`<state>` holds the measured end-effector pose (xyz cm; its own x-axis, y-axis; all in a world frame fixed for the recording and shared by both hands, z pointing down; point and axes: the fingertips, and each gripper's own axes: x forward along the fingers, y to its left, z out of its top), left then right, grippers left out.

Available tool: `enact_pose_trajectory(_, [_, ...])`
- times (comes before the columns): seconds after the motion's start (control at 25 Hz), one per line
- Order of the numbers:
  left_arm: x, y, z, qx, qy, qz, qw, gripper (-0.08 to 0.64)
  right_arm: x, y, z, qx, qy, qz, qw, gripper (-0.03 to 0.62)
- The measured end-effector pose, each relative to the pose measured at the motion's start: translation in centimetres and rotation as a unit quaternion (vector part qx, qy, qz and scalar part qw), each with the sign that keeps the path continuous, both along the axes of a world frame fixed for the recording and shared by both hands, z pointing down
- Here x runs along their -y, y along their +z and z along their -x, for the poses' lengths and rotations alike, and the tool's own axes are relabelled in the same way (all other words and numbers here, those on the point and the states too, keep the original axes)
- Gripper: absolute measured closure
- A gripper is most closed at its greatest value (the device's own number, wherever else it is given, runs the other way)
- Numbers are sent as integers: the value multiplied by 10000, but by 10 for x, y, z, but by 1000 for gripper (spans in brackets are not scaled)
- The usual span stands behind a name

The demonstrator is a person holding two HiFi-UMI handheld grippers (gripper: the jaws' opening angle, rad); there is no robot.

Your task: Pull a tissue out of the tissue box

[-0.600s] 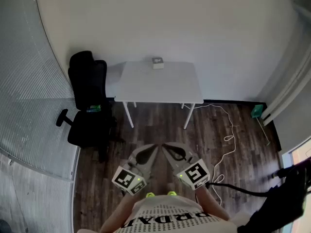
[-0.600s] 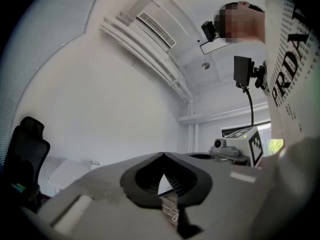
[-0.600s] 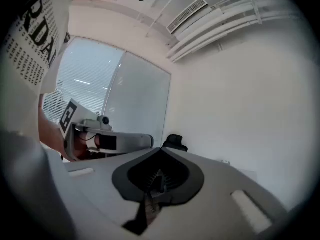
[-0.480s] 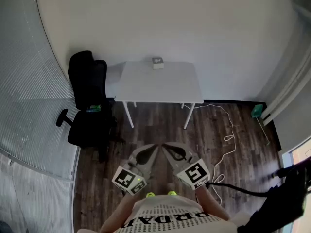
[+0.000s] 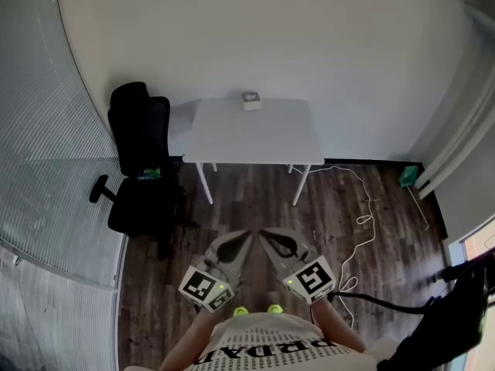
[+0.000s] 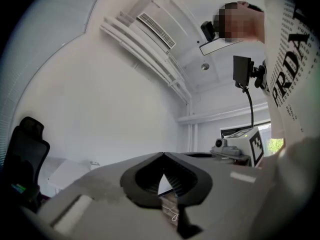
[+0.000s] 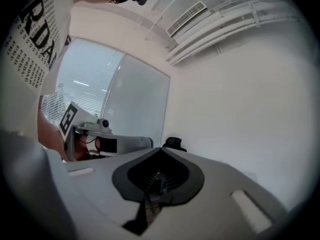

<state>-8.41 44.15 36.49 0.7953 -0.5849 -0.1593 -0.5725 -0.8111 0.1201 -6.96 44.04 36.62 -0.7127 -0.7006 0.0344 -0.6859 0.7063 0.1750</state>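
The pull has not begun: the tissue box (image 5: 250,100) sits at the middle of the far edge of the white table (image 5: 255,134), well apart from the left gripper (image 5: 244,236) and right gripper (image 5: 264,233). Both are held low by the body, jaws closed tip to tip on nothing. The next move, I judge, is to walk to the table's near edge, part one pair of jaws and reach for the box's top.
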Motion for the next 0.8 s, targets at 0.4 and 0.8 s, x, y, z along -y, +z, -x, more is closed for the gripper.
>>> enact_pose_trajectory(0.4, [-1, 3, 5, -18, 49, 51, 10000, 568, 2, 4, 3, 43, 125, 36, 9999, 584])
enact_pose_trajectory(0.8, [0, 6, 13, -56, 140, 107, 9998, 568, 4, 8, 11, 69, 178, 96, 9998, 584])
